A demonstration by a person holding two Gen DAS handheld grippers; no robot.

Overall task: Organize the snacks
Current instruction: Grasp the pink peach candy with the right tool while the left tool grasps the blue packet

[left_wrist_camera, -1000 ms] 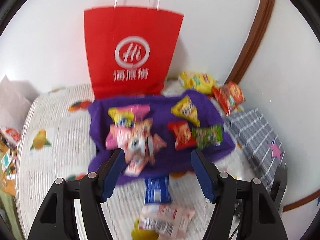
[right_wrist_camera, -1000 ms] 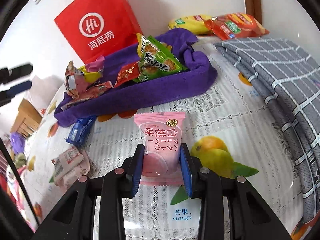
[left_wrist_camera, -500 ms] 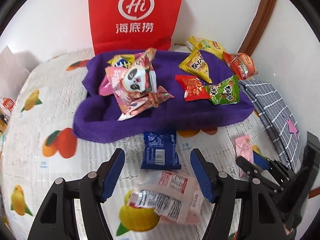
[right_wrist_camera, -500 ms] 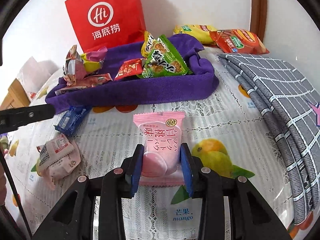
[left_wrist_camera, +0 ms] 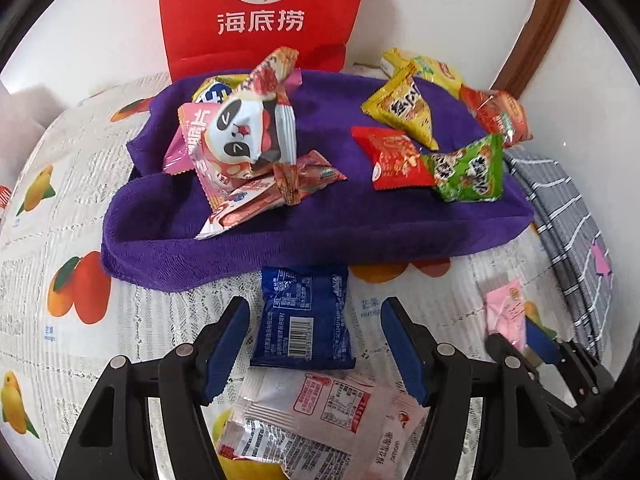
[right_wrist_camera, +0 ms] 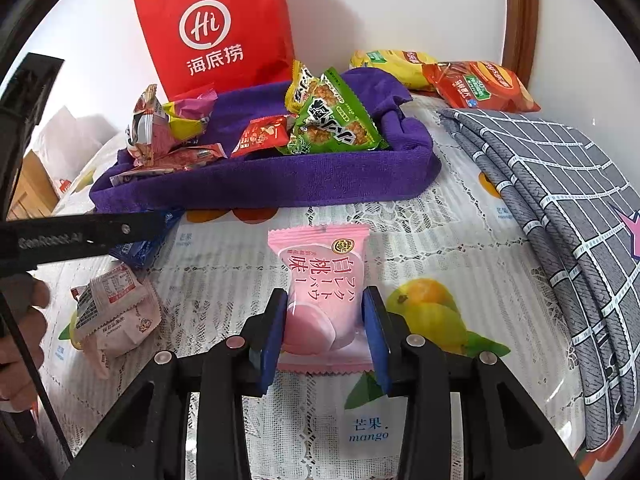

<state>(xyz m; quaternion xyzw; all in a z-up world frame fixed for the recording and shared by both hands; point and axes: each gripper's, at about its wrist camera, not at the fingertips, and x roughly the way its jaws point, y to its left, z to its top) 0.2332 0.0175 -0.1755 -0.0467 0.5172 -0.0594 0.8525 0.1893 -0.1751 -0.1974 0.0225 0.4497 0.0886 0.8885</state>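
Observation:
A purple cloth tray (left_wrist_camera: pixel 304 236) (right_wrist_camera: pixel 264 188) holds several snack packets, with a panda packet (left_wrist_camera: pixel 244 132) at its left and a green packet (left_wrist_camera: pixel 468 168) (right_wrist_camera: pixel 336 124) at its right. My left gripper (left_wrist_camera: pixel 314 312) is open, its fingers on either side of a blue packet (left_wrist_camera: pixel 304 320) (right_wrist_camera: pixel 138 248) lying on the tablecloth in front of the tray. A white-and-red packet (left_wrist_camera: pixel 320 412) (right_wrist_camera: pixel 112 300) lies just below it. My right gripper (right_wrist_camera: pixel 325 308) is shut on a pink peach packet (right_wrist_camera: pixel 324 292) (left_wrist_camera: pixel 506 312) on the table.
A red paper bag (left_wrist_camera: pixel 260 12) (right_wrist_camera: pixel 216 28) stands against the wall behind the tray. Yellow (right_wrist_camera: pixel 392 64) and orange-red (right_wrist_camera: pixel 480 84) chip bags lie at the back right. A grey checked cloth (right_wrist_camera: pixel 560 208) (left_wrist_camera: pixel 560 216) covers the right side. The tablecloth (right_wrist_camera: pixel 440 248) is fruit-printed.
My left gripper has dropped and moved forward, so the blue packet now lies between its open fingers. My right gripper has kept hold of the pink packet and hardly moved.

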